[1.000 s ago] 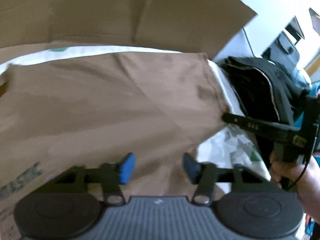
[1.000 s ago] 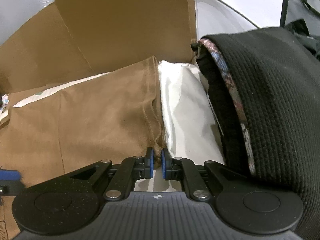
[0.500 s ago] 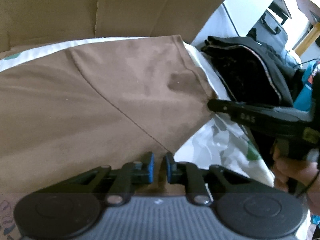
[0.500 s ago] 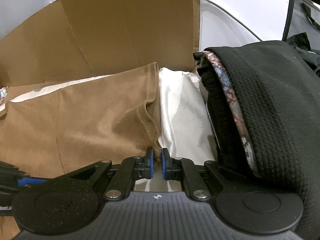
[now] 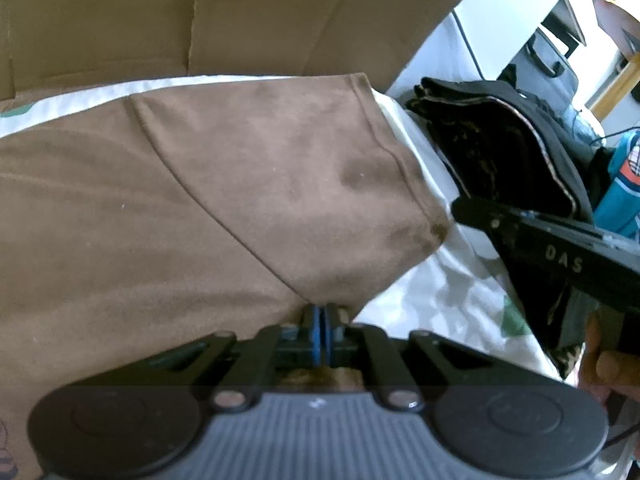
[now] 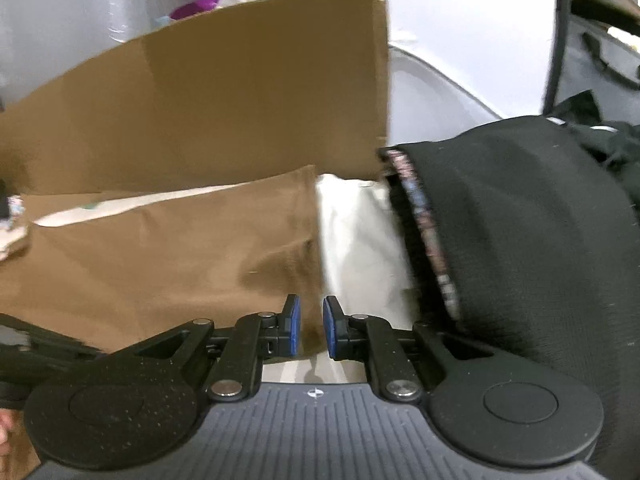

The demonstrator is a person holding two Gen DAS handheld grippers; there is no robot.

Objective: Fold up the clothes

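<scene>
Cardboard wall [image 5: 280,12] behind; left claw [image 5: 320,330] pinching brown garment [image 5: 200,200] fold, edge hidden; right claw [image 6: 311,328] just parted, ungripping.

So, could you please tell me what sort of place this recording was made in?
Probably a home or a cluttered storage room, not a lab. A brown garment lies on a patterned sheet beside a pile of dark clothes, with flattened cardboard propped behind and a dark bag further back.

The right gripper [image 6: 311,327], its fingers just parted, frames the brown garment's [image 6: 160,256] corner beside black clothing [image 6: 520,240].
</scene>
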